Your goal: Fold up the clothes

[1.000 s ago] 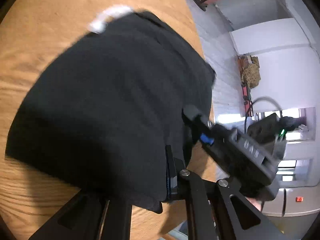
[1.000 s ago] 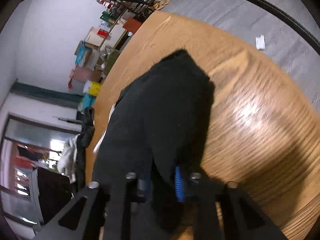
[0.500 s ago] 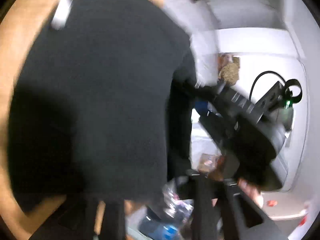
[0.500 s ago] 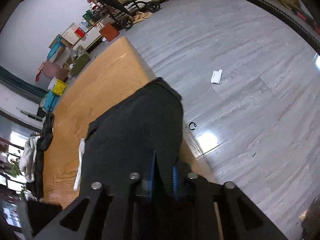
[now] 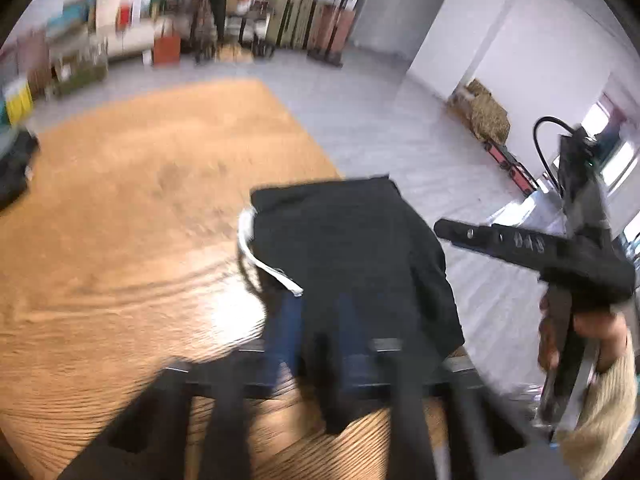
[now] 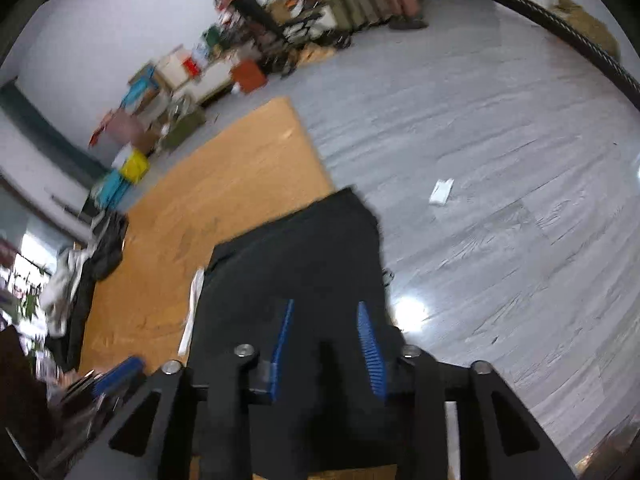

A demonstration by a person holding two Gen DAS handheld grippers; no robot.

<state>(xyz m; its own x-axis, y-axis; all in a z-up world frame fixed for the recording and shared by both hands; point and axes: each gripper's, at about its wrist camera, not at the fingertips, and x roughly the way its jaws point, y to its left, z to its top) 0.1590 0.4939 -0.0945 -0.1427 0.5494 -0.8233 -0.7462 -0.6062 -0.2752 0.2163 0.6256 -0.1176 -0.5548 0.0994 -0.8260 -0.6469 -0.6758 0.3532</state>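
A grey plank floor (image 6: pixel 500 128) and cluttered far wall lie beyond a wooden table (image 5: pixel 132 216). A folded black garment (image 5: pixel 348 248), with a white strip (image 5: pixel 260 264) at its left edge, lies at the table's right edge directly ahead of both tools. The left gripper (image 5: pixel 320 336) has its blue pads spread, blurred, the cloth between them – whether they touch it is unclear. The right gripper (image 6: pixel 326 336) is spread too, over the cloth's near end.

A large, bare storage-like room: grey plank floor (image 6: pixel 500 128), white walls (image 5: pixel 472 40), boxes and clutter (image 6: pixel 192 76) stacked beyond the wooden surface (image 5: pixel 140 184).
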